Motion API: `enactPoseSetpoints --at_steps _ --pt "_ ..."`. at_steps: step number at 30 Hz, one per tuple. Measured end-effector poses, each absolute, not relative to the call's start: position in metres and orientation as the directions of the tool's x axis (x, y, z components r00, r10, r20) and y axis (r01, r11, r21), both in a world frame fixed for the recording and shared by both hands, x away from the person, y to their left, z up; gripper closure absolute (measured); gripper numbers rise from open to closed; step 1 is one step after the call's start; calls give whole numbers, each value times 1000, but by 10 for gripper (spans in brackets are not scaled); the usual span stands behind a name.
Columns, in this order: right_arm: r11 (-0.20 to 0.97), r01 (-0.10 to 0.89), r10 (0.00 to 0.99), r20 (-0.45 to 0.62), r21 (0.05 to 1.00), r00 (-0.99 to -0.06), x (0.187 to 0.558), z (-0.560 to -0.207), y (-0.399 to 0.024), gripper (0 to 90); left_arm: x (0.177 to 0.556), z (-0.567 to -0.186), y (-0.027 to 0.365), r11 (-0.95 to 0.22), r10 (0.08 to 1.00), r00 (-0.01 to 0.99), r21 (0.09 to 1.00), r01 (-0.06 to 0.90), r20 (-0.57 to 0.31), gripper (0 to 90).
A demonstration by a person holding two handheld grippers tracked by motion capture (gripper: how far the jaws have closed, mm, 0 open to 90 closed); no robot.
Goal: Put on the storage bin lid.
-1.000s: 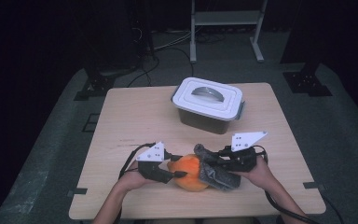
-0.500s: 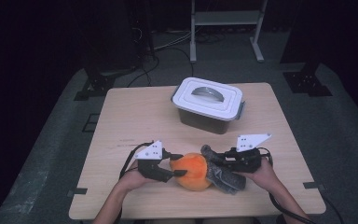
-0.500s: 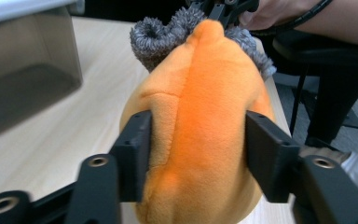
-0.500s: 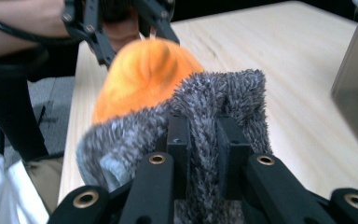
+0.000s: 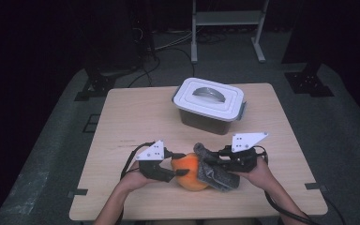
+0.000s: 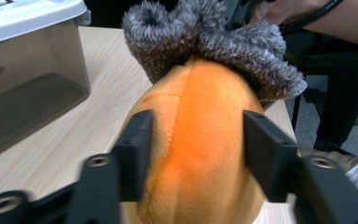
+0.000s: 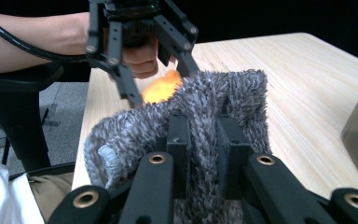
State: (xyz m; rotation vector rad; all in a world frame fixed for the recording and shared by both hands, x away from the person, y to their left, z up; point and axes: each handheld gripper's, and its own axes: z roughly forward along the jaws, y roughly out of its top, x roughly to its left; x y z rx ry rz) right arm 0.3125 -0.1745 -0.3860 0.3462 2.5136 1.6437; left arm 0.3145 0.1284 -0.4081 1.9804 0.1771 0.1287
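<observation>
At the near edge of the worktop (image 5: 136, 108), between the two hands, lies an orange plush toy (image 5: 191, 171) with a grey fuzzy cover (image 5: 215, 172) pulled partly over its right end.

Gripper state: the left hand-held gripper (image 5: 169, 169) straddles the orange body. Its jaws have just been opening, and in the left gripper view they stand on either side of the plush (image 6: 196, 154), about level with its surface; whether the pads still press cannot be told with certainty, and the hold looks loosened. The right hand-held gripper (image 5: 214, 165) is clenched on a fold of the grey cover (image 7: 200, 135).

Procedure, as judged: the step in hand appears to be working the cover along the toy.
1. Keep the right grip on the fold firm; the pile is thick and may slip.
2. Re-seat the left jaws across the widest part of the orange body before pulling.
3. Pull along the toy's long axis, low over the worktop.

Appearance: the toy is rounded, soft, bright orange with a stitched seam. The cover is grey, shaggy, with a curled open rim. A lidded plastic box (image 5: 210, 105) stands well apart at the far side.
</observation>
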Motion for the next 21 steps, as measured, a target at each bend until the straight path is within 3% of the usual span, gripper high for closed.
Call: enactPoseSetpoints --at_steps 1,4,5,10,16,21 --pt "373 144 263 44 917 -964 313 -390 -179 772 318 -410 127 -398 192 981 911 105 -29 255" --pt "371 155 276 51 916 -960 313 -392 -185 772 321 -417 124 -409 203 977 901 145 -65 185" --pt "374 157 281 50 914 -958 313 -393 -187 772 322 -419 124 -408 197 978 901 150 -74 197" --pt "380 149 293 34 913 -956 311 -386 -192 772 317 -412 120 -407 183 983 909 89 -14 449" --pt "375 81 260 -21 924 -965 308 -363 -181 772 310 -403 115 -429 183 982 902 44 40 492" --pt "427 109 258 -5 897 -966 312 -377 -171 772 311 -398 127 -437 209 976 899 37 61 499"
